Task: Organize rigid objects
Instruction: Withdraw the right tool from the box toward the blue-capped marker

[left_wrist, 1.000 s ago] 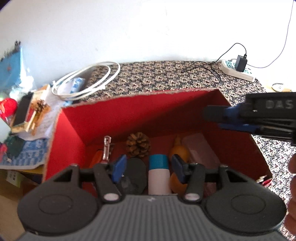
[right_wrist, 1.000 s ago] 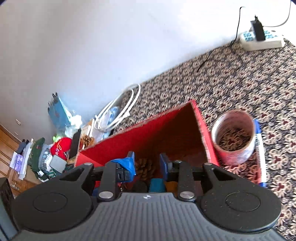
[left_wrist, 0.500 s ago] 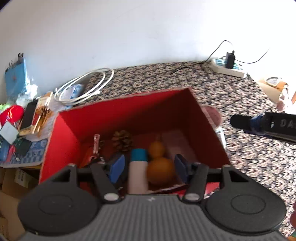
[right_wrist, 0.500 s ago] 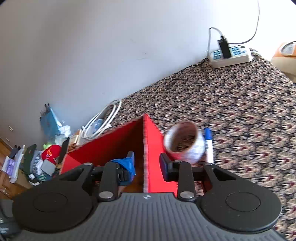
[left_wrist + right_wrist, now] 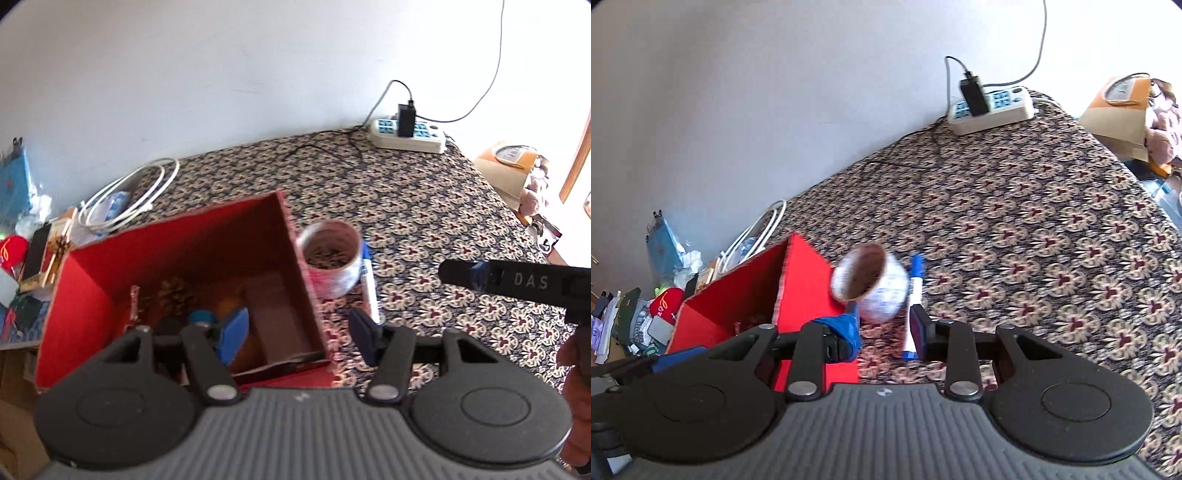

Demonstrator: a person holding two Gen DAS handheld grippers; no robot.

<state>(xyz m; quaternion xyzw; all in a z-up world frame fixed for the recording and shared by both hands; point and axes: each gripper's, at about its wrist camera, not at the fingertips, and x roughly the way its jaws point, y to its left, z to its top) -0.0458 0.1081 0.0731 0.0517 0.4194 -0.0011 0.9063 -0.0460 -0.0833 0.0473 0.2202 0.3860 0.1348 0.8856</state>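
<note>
Table (image 5: 424,206): patterned cloth; carries everything, with the cable and power strip kept to the far edge
Box (image 5: 177,254): red, open-topped, left side; already holds a pine cone and other sorted pieces, so it looks like the collecting place
Tape roll (image 5: 330,258): just right of the box wall; likely next to go in
Pen (image 5: 369,291): touching the roll's right side
Left tongs (image 5: 297,336): spread, empty; straddling the box's near right wall, roll just beyond
Right tongs (image 5: 884,328): spread, empty; roll and pen just ahead
</note>
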